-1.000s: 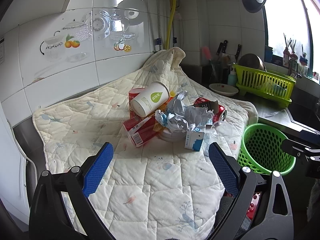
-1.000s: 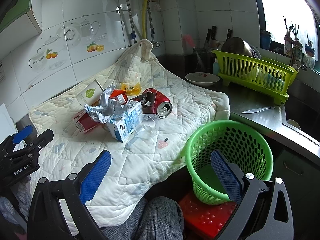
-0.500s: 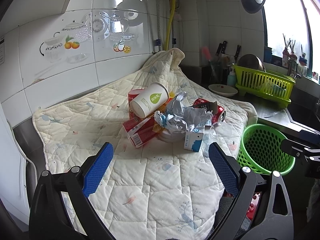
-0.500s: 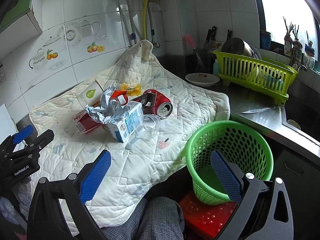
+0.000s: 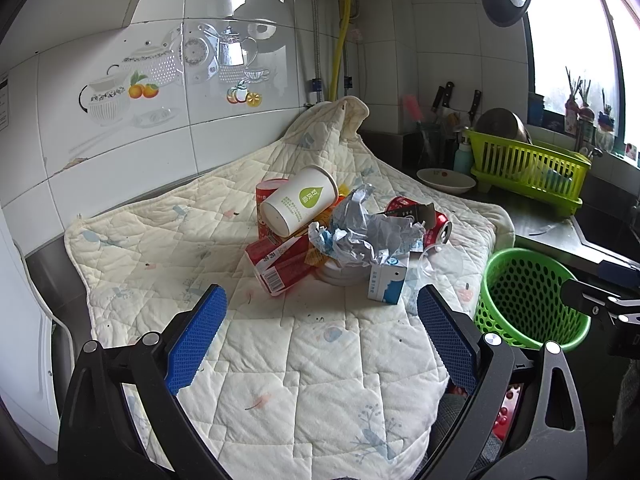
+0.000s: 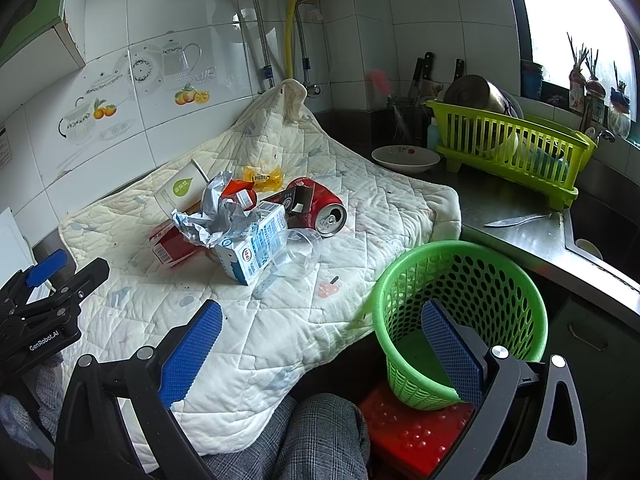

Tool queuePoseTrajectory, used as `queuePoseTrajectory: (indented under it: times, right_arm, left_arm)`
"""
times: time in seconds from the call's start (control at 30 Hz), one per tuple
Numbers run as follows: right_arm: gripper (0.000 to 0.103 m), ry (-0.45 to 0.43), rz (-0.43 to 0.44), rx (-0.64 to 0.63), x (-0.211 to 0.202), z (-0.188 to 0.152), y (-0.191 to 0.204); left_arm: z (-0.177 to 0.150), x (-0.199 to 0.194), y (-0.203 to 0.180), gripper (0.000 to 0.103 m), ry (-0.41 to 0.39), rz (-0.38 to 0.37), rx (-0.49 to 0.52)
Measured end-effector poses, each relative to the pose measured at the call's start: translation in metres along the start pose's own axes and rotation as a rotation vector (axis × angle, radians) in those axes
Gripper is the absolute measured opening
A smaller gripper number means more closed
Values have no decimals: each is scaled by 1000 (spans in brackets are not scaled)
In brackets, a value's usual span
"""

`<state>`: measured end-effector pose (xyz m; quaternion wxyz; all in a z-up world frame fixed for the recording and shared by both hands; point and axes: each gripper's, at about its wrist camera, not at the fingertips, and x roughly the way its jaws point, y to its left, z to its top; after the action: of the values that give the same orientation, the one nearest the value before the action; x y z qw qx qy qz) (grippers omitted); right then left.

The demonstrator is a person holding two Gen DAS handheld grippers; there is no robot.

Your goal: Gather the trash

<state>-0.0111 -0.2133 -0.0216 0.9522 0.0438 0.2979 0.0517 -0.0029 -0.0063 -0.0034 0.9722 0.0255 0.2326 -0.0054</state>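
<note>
Place: a home kitchen
Walls: white tiles (image 5: 240, 128) with teapot and fruit decals (image 5: 140, 88)
Drying: dish rack (image 6: 508, 148) beside a sink (image 6: 600, 232)
Tools: knives (image 5: 448, 96) in the corner
Surface: steel (image 6: 520, 236), partly under a quilted cloth (image 5: 320, 360)
Light: a window (image 5: 572, 32)

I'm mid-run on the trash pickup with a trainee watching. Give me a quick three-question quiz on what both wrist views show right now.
1. True or false: the green basket already holds trash.
2. Multiple choice: the red can is (a) upright, (b) lying on its side, (c) inside the basket.
3. Fill in: the paper cup leans on top of the ____ carton.

Key:
1. False; its visible inside is bare, and the milk carton, crumpled foil and clear plastic cup lie on the quilted cloth.
2. b
3. red

Both the left gripper and right gripper are open and hold nothing.
</note>
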Motion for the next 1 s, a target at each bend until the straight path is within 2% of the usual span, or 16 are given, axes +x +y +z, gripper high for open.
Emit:
queuePoseTrajectory:
  times: [0.57, 1.0]
  right_arm:
    - [97, 16, 8, -2, 14, 3, 3]
    - [97, 55, 40, -3, 44, 7, 5]
  left_arm:
    - [4, 10, 4, 94, 11, 4, -8]
    - [5, 25, 20, 94, 35, 29, -39]
